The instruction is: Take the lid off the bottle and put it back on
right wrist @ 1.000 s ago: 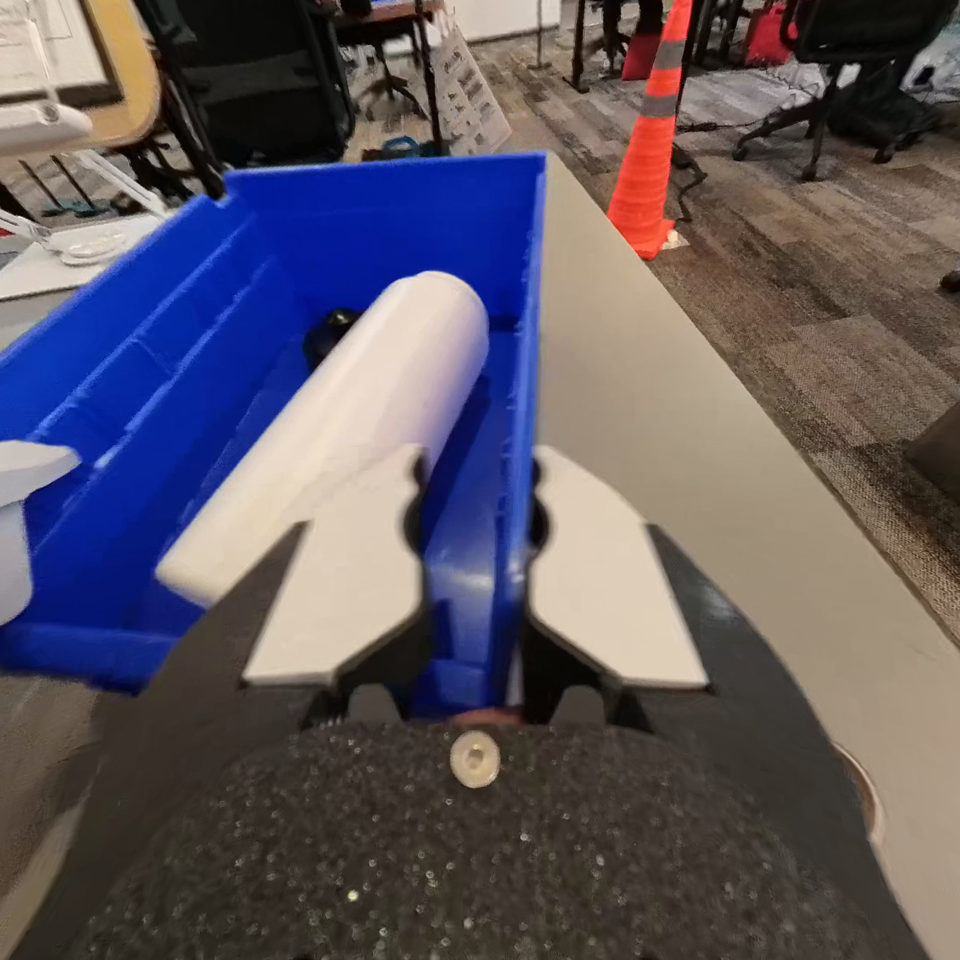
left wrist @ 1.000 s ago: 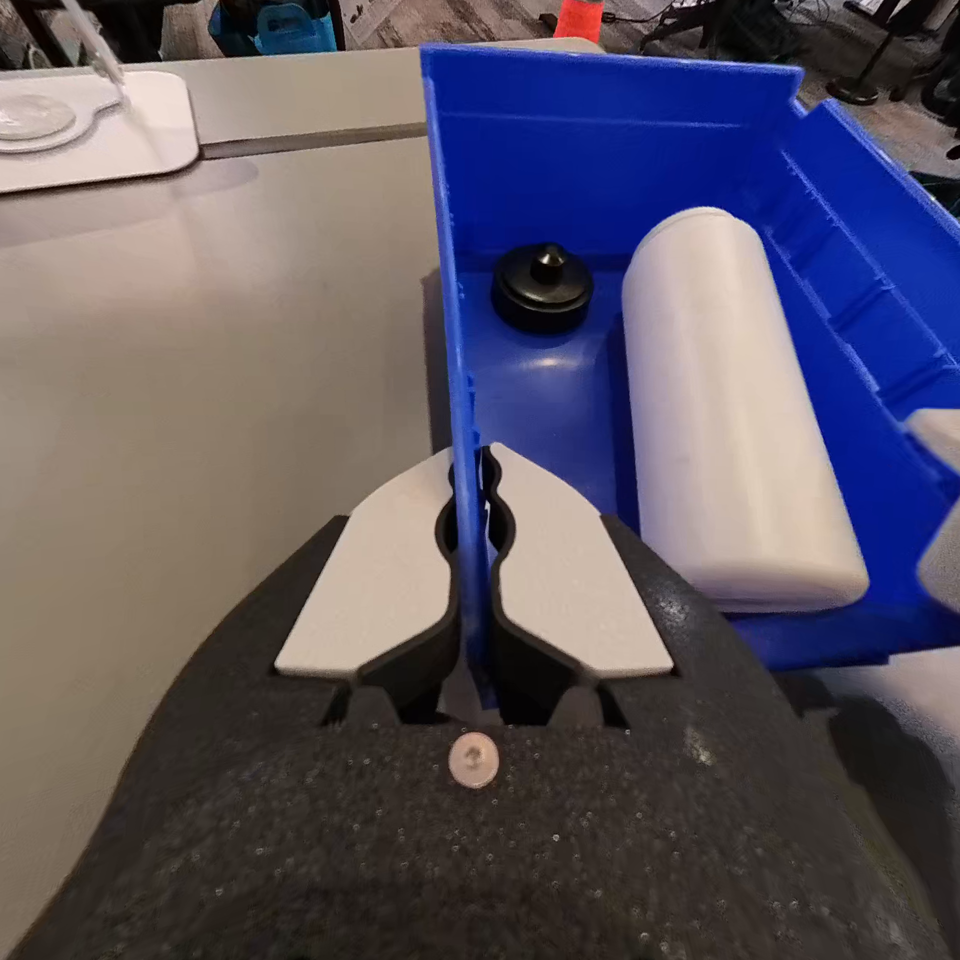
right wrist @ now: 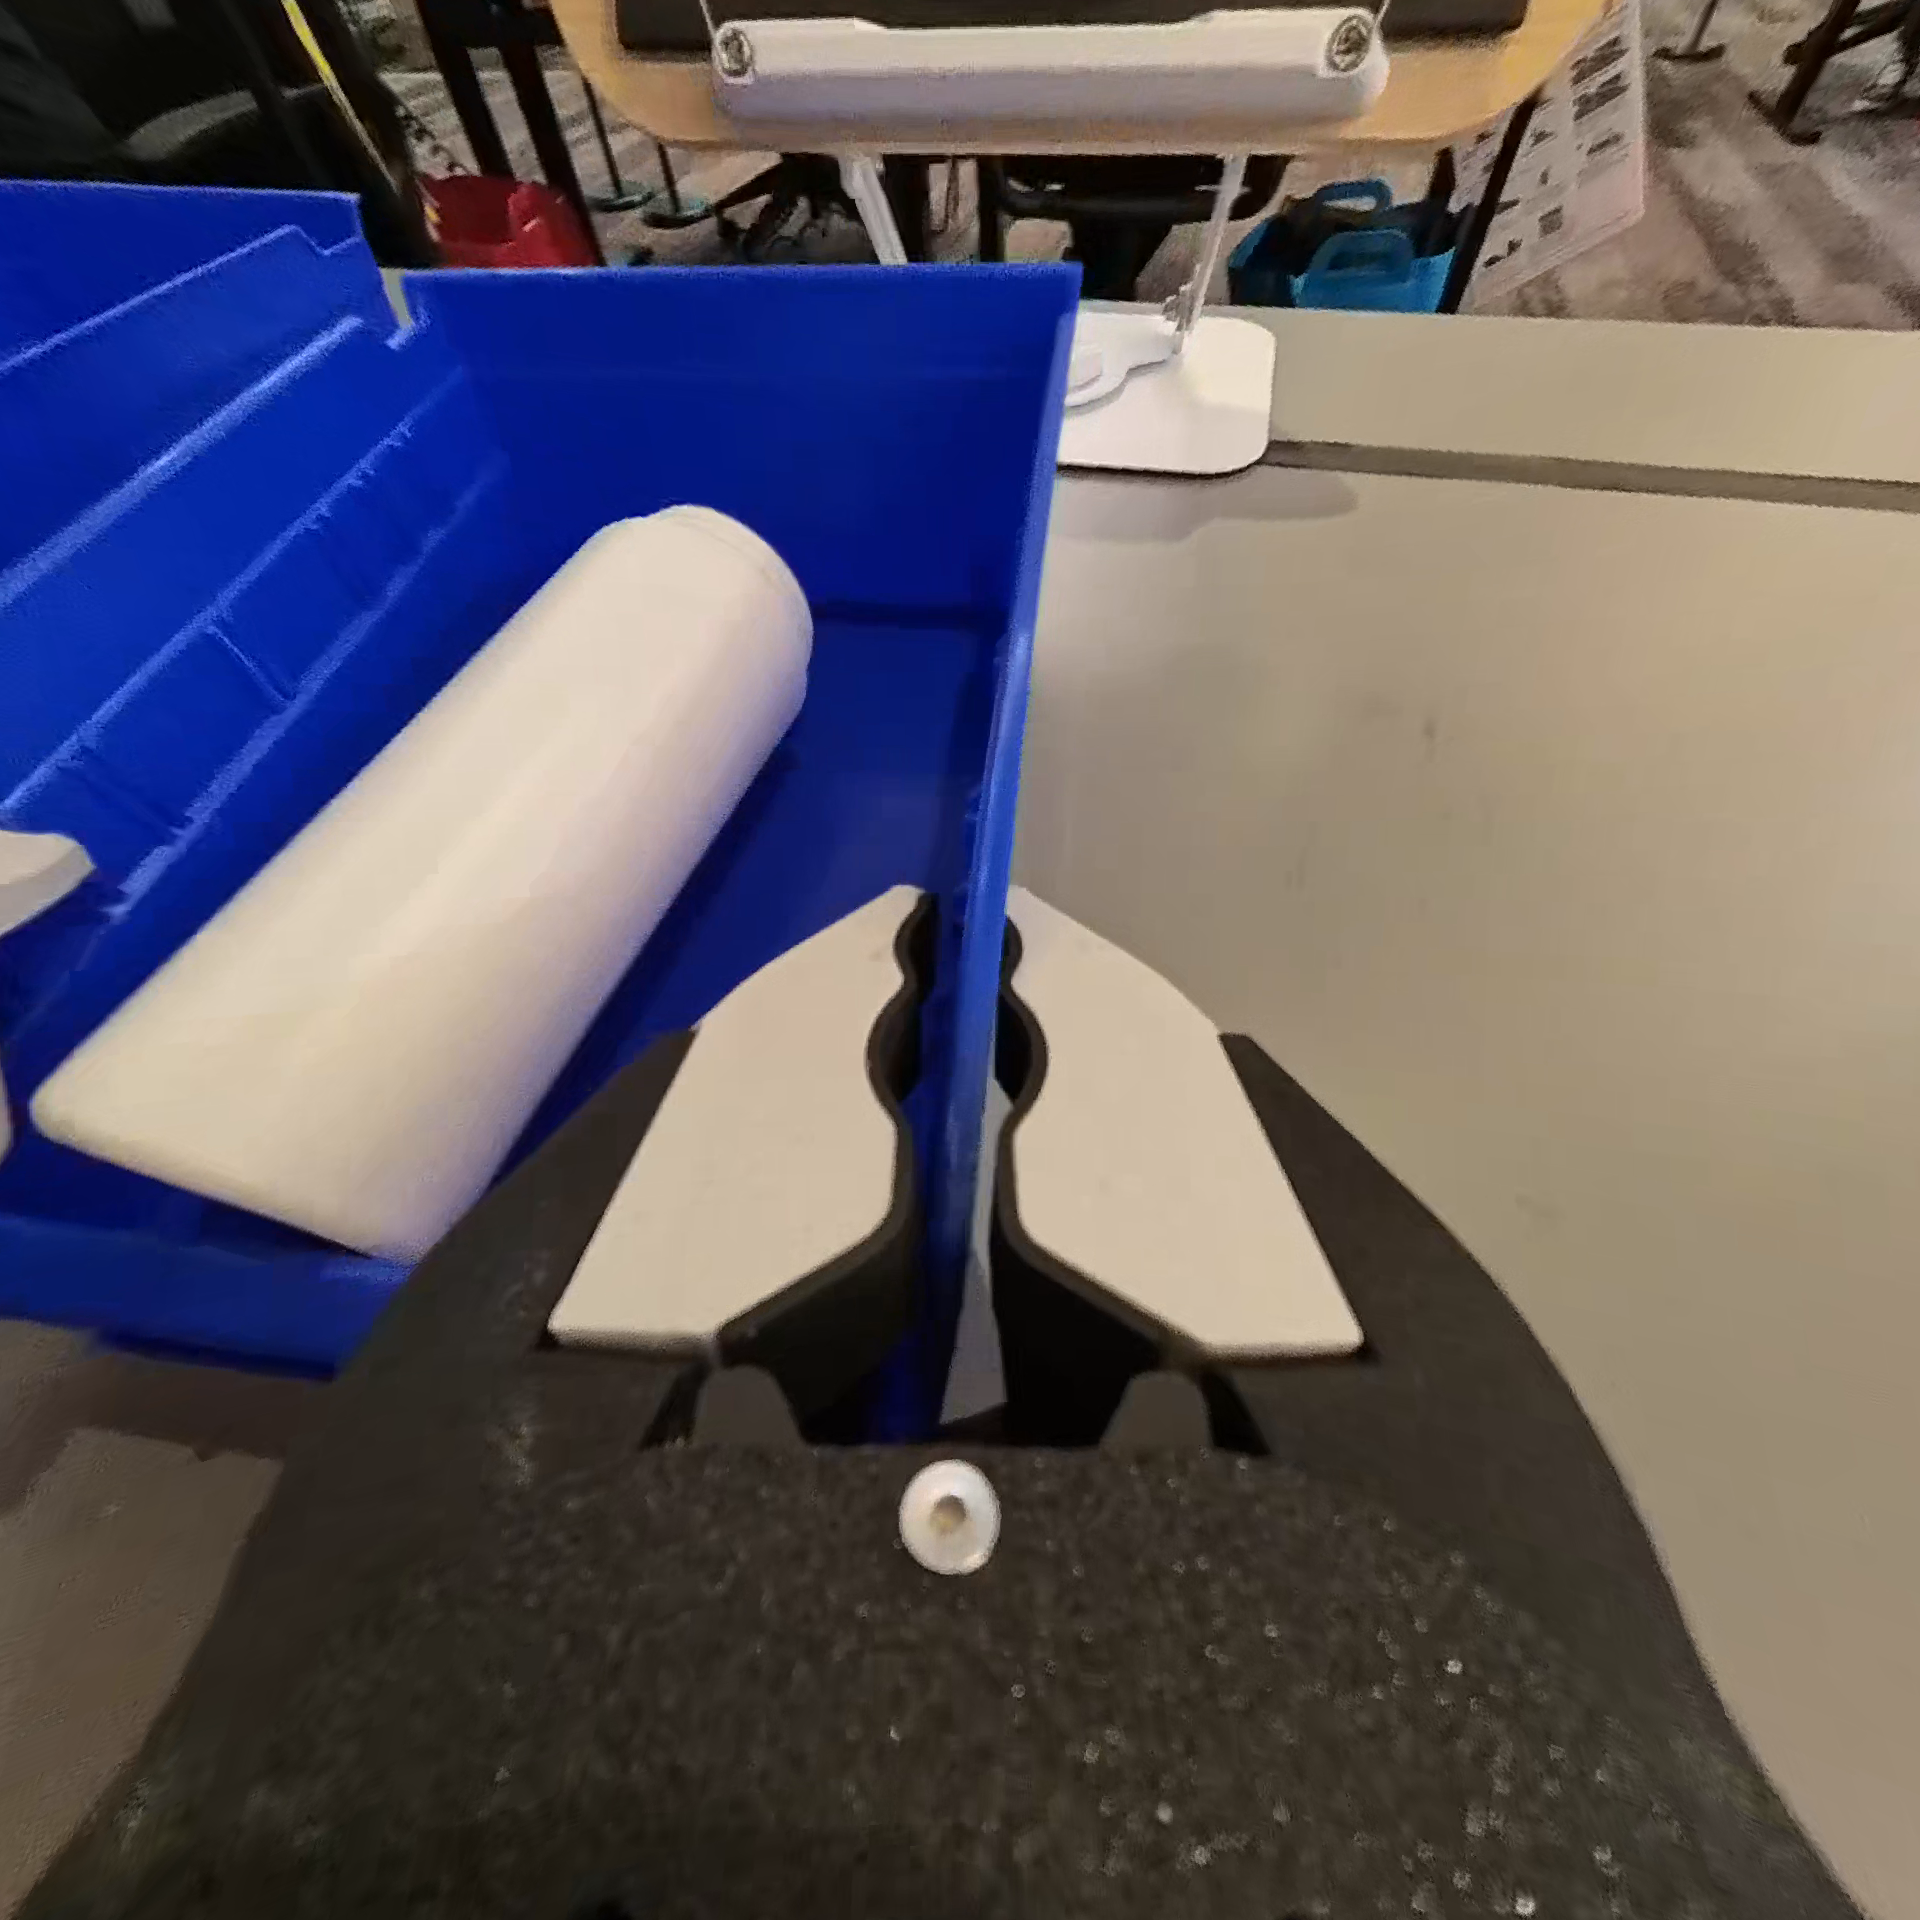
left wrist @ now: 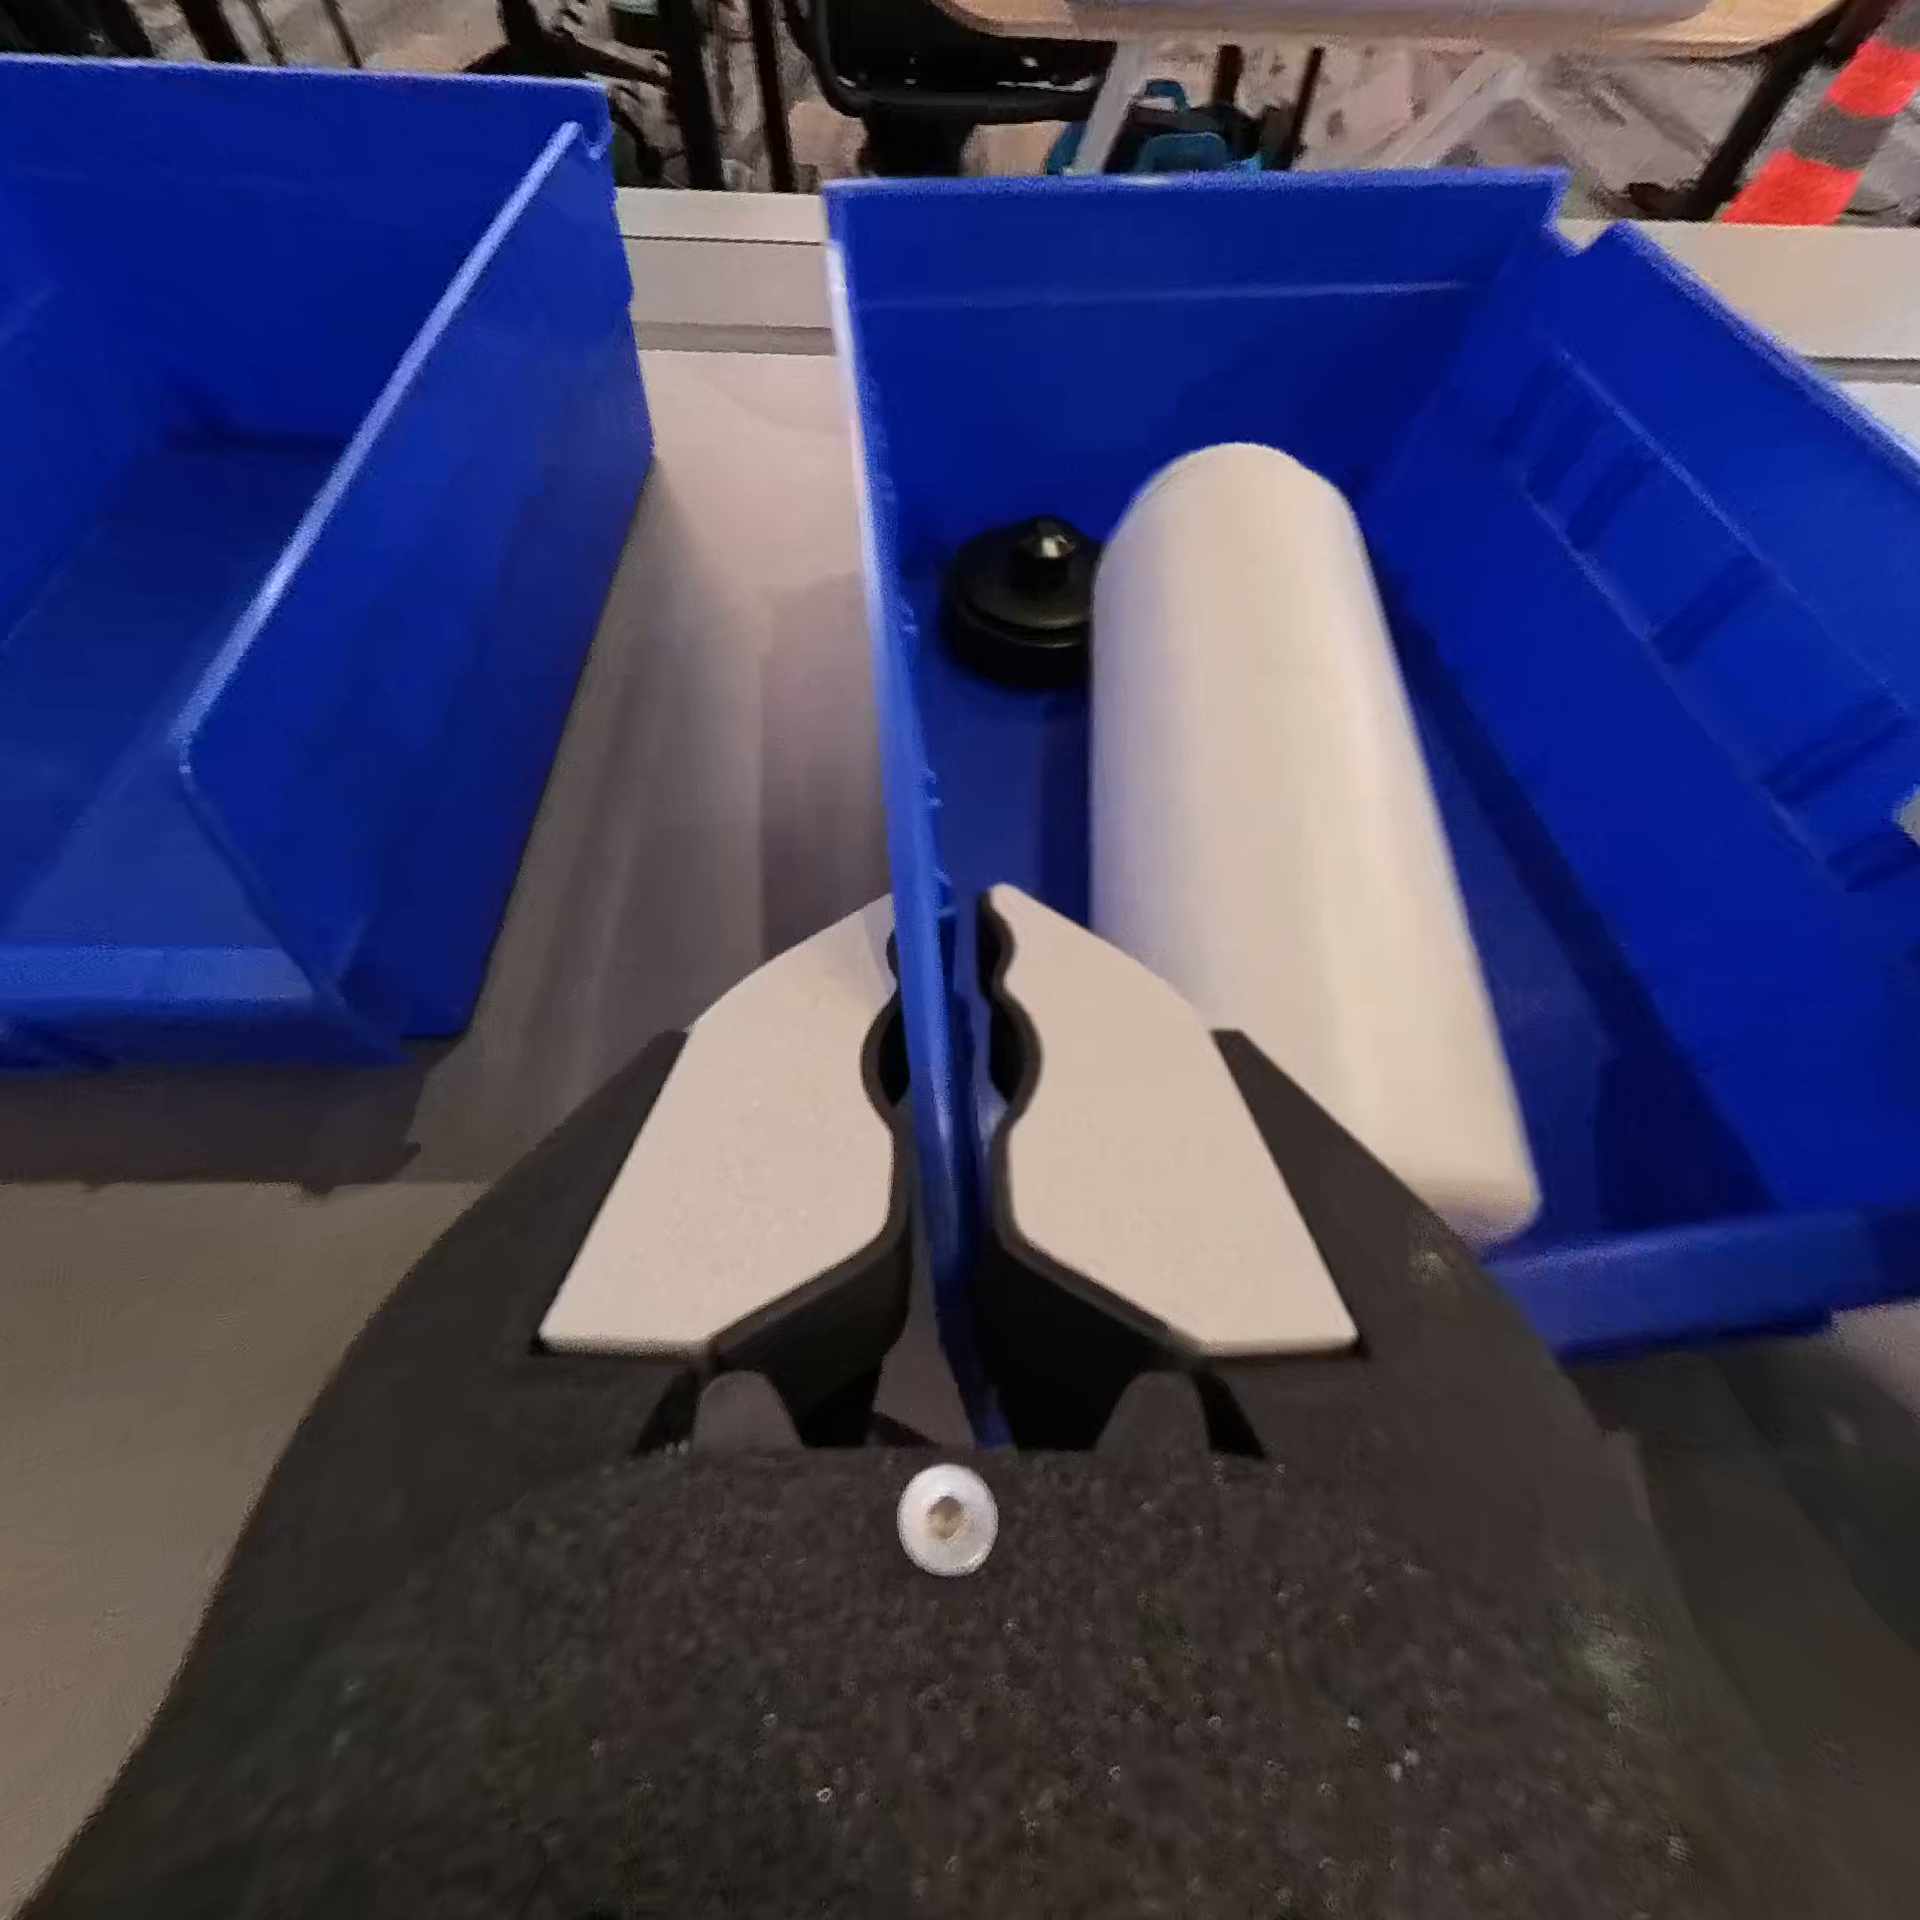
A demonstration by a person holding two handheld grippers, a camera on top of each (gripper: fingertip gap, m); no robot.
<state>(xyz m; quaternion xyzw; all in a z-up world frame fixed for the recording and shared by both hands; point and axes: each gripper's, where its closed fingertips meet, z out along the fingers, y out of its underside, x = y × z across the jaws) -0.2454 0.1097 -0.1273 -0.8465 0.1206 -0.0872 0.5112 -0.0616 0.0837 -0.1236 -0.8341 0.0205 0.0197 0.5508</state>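
Both grippers are clamped on the blue bin (left wrist: pixel 1164 343) that holds the task's things, one on each long wall. The left gripper (left wrist: pixel 940 935) pinches the bin's left wall, its fingers (left wrist: pixel 1101 1143) set either side of the thin plastic; the right gripper (right wrist: pixel 961 935) does the same on the right wall. Holding both walls at once looks like a way to carry or drag the bin level, so that nothing inside rolls about.

The white bottle (left wrist: pixel 1268 810) lies on its side along the bin floor, near the right wall. The black lid (left wrist: pixel 1023 603) sits apart from it, in the far left corner beside the bottle's far end. The bottle's mouth probably faces that way, though blur makes this hard to confirm.

A second blue bin (left wrist: pixel 312 582) stands to the left on the grey table (right wrist: pixel 1507 831).
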